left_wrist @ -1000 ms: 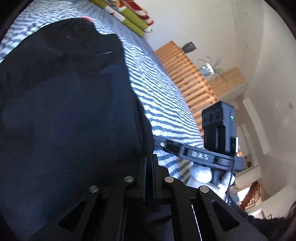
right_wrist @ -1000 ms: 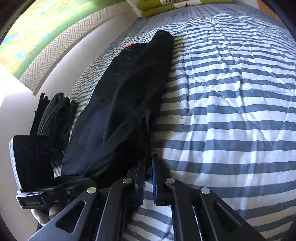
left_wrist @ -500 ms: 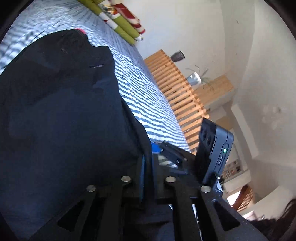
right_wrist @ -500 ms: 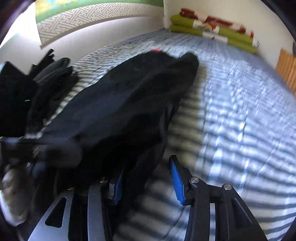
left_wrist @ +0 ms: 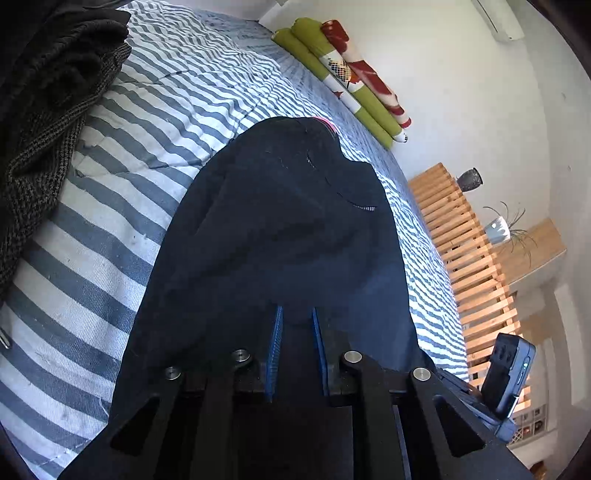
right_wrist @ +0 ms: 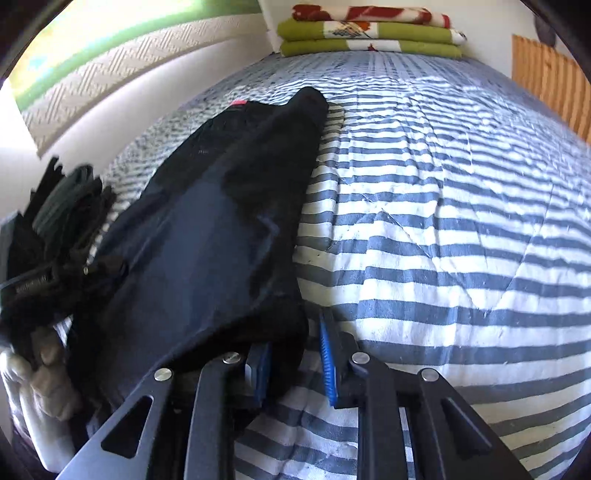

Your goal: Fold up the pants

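Note:
Dark navy pants [left_wrist: 288, 221] lie lengthwise on the striped bed cover [left_wrist: 110, 184], with the waist and its pink tag at the far end. My left gripper [left_wrist: 296, 310] hovers over the near end, its blue pads a little apart and only loose cloth below the gap. In the right wrist view the pants [right_wrist: 207, 229] run along the left. My right gripper [right_wrist: 295, 332] sits at their near right edge with its jaws closing. That edge lies against the left pad, and the right pad [right_wrist: 327, 354] is bare over the bed cover [right_wrist: 443, 221].
A heap of dark clothes [left_wrist: 44, 92] lies on the bed to the left of the pants. Folded green and red blankets [right_wrist: 369, 33] sit at the head of the bed. A wooden slatted rail [left_wrist: 465, 251] runs along the right side.
The left gripper was shut on the pants' edge; its pads have parted and it has swung to look along the pants. The right gripper opened wide, then narrowed at the edge.

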